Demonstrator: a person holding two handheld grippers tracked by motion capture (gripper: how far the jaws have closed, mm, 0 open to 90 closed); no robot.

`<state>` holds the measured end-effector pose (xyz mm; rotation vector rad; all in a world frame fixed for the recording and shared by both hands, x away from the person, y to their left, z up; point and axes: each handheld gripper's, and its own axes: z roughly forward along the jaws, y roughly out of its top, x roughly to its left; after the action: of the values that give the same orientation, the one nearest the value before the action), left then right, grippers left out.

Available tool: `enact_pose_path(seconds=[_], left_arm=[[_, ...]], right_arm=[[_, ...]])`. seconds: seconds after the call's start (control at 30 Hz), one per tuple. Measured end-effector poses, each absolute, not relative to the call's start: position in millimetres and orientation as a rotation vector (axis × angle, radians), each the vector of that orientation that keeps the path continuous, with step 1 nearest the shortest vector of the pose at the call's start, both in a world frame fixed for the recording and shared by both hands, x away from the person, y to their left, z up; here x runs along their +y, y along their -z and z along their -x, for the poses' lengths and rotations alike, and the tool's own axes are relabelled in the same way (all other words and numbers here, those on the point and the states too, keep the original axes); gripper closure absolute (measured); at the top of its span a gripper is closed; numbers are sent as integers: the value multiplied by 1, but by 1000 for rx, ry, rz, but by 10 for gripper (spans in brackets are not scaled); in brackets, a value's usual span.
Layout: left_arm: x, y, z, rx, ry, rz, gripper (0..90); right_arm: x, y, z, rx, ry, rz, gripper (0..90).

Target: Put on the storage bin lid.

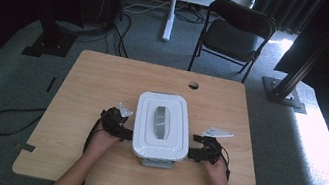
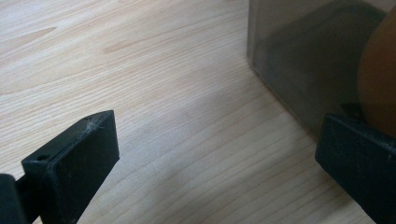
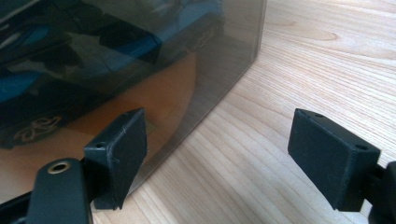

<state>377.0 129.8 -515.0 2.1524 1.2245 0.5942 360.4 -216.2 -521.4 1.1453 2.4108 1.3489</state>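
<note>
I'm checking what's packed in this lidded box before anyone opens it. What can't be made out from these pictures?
- Contents of the box: in the high view the white lid covers them.
- Blue toy car: in the right gripper view, cut off by the frame's edge and dimmed by the tinted wall.
- Orange thing: in the left gripper view, cut by the right edge; what it is, unclear.

the left tool [image 1: 126,133] and right tool [image 1: 191,153] were black, each topped by a pale grey three-cornered plate; a thin black cable trailed from each; their jaws were blocky matte black pads with small screw holes; the person's forearms were bare.
</note>
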Motion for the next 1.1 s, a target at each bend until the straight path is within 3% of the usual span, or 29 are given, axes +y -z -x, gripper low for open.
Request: enact_pose_path(seconds=[0.63, 0.77, 1.1], left_arm=[[145, 515, -374, 1230, -581, -2110, 1], [146, 517, -373, 1209, -562, -2117, 1], [153, 523, -367, 1161, -577, -2112, 1]], right_arm=[[-206, 527, -351, 2450, -1405, -1121, 202], [-205, 525, -354, 2417, -1364, -1111, 134], [-212, 521, -358, 2250, -1272, -1144, 127]])
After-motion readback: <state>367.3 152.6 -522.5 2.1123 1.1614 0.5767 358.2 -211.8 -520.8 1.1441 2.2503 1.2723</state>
